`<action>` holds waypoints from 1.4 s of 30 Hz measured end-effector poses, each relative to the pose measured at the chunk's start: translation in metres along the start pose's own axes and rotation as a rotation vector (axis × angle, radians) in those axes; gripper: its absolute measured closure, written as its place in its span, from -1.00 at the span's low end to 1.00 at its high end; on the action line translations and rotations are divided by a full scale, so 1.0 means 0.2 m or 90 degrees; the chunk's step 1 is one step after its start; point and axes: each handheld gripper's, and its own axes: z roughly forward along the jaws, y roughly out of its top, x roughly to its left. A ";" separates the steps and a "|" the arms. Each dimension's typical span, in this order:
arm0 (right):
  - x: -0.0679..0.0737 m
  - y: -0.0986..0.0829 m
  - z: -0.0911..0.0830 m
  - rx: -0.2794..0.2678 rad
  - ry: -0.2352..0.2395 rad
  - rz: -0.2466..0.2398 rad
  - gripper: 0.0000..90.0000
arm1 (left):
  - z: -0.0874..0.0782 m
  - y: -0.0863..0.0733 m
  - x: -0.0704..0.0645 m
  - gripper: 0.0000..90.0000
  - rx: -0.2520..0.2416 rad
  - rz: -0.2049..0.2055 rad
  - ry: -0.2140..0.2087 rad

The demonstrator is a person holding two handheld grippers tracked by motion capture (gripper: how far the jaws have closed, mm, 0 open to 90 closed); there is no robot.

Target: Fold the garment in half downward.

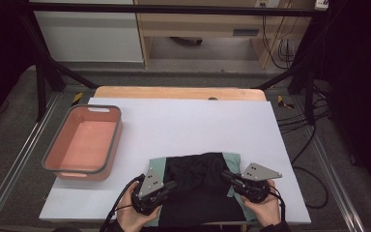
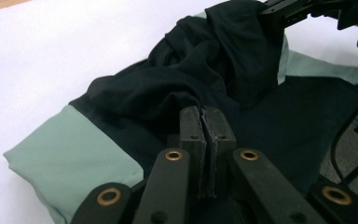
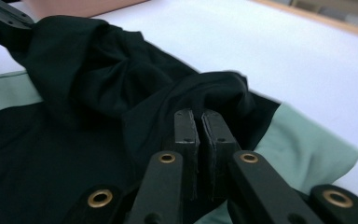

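While the garment (image 1: 200, 186) is lying at the near edge of the counter (image 1: 193, 121), it is gripped from both sides. The garment is black in the middle with pale green parts at its left and right, and its black cloth is gathered into a wrinkled heap between the two tools. The left tool (image 1: 173, 184) is seen at the left side of the heap; in the left gripper view its jaws are pressed together with a fold of the black cloth (image 2: 186, 100) pinched between them. The right tool (image 1: 227, 175) is seen at the right side of the heap; in the right gripper view its jaws are also closed, and a fold of black cloth (image 3: 214, 93) is caught at their tips. Each tool is held by a hand that comes in from the bottom of the high view.

A pink tub (image 1: 113, 145) with a grey rim is placed on the left part of the counter, well apart from the garment. Nothing is seen inside it; only its pink bottom is visible. The counter is covered with a white sheet, and a wooden edge is seen at its far side.
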 end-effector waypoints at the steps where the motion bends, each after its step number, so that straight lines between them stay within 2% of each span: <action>1: 0.01 -0.01 0.00 0.002 0.006 0.005 0.90 | -0.01 -0.01 0.00 0.93 0.003 0.001 -0.003; 6: 0.03 -0.07 -0.02 0.042 0.038 0.032 0.90 | -0.03 -0.08 0.00 0.93 0.025 0.001 -0.006; 9: 0.03 -0.12 -0.02 0.078 0.056 0.046 0.89 | -0.04 -0.12 0.03 0.93 0.043 -0.017 -0.021; 13: 0.03 -0.15 -0.04 0.089 0.061 0.064 0.88 | -0.05 -0.17 0.04 0.92 0.059 -0.026 -0.036; 17: 0.04 -0.15 -0.03 0.098 0.062 0.064 0.83 | -0.04 -0.17 0.05 0.88 0.065 -0.020 -0.039; 20: 0.03 -0.11 -0.04 0.078 0.061 0.071 0.61 | -0.07 -0.12 0.07 0.64 0.050 -0.029 -0.043; 24: 0.01 -0.05 -0.06 0.044 0.038 0.077 0.25 | -0.12 -0.05 0.14 0.19 0.014 -0.025 -0.032; 27: -0.03 -0.01 -0.06 0.028 0.014 0.086 0.09 | -0.13 0.00 0.21 -0.13 -0.007 -0.020 -0.016; 30: -0.09 0.02 -0.04 0.024 -0.021 0.102 -0.10 | -0.11 0.02 0.29 -0.52 -0.003 -0.048 -0.012; 32: -0.12 0.04 -0.02 0.024 -0.037 0.108 -0.22 | -0.08 0.02 0.35 -0.66 0.002 -0.066 -0.004; 37: -0.20 0.05 0.04 0.040 -0.064 0.120 -0.44 | 0.01 0.02 0.46 -0.80 0.020 -0.101 0.041; 42: -0.26 0.06 0.07 0.048 -0.079 0.147 -0.45 | 0.07 0.00 0.53 -0.76 0.039 -0.112 0.082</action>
